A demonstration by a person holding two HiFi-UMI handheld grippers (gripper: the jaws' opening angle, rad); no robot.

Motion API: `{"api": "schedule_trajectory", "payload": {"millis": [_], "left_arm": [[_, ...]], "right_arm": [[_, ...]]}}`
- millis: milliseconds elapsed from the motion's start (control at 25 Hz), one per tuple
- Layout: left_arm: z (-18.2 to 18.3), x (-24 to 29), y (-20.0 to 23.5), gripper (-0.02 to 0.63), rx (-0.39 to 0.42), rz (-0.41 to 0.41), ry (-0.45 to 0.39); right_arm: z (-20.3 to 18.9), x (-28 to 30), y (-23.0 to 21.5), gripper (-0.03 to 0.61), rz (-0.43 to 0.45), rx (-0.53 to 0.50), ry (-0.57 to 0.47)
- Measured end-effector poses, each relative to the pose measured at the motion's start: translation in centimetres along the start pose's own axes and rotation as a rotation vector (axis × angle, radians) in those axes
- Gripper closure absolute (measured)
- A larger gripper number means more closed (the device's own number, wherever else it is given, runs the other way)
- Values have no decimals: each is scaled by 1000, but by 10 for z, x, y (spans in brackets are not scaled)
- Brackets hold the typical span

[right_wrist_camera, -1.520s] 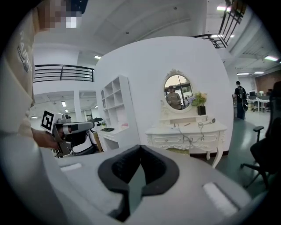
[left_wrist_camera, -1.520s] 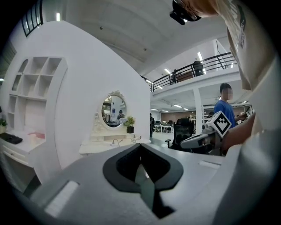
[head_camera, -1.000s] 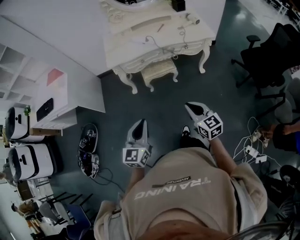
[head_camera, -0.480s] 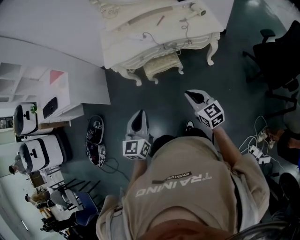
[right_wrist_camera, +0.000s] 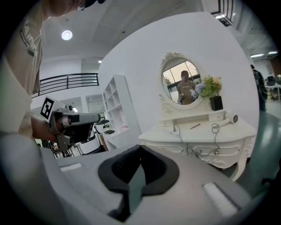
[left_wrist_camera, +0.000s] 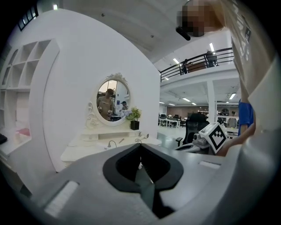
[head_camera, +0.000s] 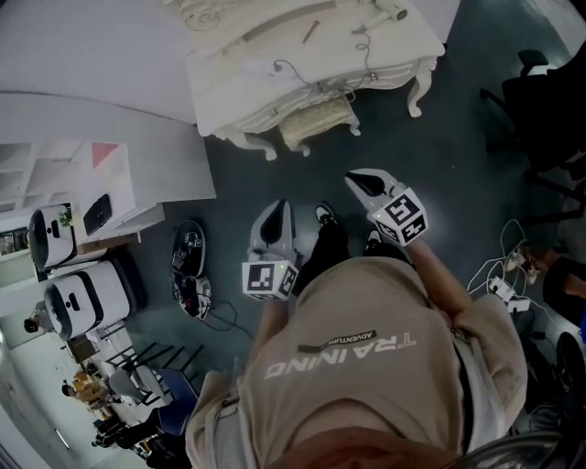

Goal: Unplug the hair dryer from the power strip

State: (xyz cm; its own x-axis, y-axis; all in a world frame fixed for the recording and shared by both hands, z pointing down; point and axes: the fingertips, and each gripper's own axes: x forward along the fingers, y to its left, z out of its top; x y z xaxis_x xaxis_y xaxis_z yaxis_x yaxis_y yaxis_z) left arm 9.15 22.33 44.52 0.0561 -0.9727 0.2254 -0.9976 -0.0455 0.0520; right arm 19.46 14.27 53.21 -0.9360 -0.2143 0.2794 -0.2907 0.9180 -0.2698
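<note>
The white hair dryer (head_camera: 390, 11) lies at the right end of the white dressing table (head_camera: 229, 101), its cord (right_wrist_camera: 214, 131) looping over the front edge. A white power strip (head_camera: 260, 67) with a cable lies near the middle of the tabletop. Both grippers are held out over the dark floor, well short of the table. My left gripper (head_camera: 272, 218) is shut with nothing in it, and so is my right gripper (head_camera: 359, 180). In the right gripper view the dryer (right_wrist_camera: 228, 118) lies past the shut jaws, far off. The left gripper view shows it (left_wrist_camera: 143, 136) small.
A cream stool (head_camera: 316, 123) is tucked under the table. Black office chairs (head_camera: 549, 92) stand at the right, with loose cables and power strips (head_camera: 500, 289) on the floor below them. A white shelf unit (head_camera: 101, 179) and dark gear (head_camera: 188, 270) sit at the left.
The person has walked toward the dressing table, carrying both grippers forward. The table stands closer to the grippers. Both grippers stay shut.
</note>
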Motion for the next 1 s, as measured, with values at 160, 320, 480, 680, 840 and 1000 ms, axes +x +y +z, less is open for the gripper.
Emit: {"api": "schedule_trajectory", "payload": {"millis": [160, 320, 480, 680, 840, 1000], "left_arm": [[-5, 17, 23, 606, 6, -44, -7], [-3, 34, 57, 606, 0, -108, 12], [11, 61, 109, 606, 15, -184, 5], [13, 101, 173, 606, 56, -255, 7], [11, 125, 217, 606, 72, -260, 3], [2, 151, 244, 606, 33, -245, 29]], "right_arm": [[2, 26, -4, 575, -29, 7, 20], [27, 61, -2, 575, -65, 7, 33], [63, 108, -12, 575, -122, -23, 25], [78, 158, -36, 575, -219, -20, 35], [81, 196, -50, 575, -260, 6, 71], [82, 229, -67, 575, -251, 25, 114]]}}
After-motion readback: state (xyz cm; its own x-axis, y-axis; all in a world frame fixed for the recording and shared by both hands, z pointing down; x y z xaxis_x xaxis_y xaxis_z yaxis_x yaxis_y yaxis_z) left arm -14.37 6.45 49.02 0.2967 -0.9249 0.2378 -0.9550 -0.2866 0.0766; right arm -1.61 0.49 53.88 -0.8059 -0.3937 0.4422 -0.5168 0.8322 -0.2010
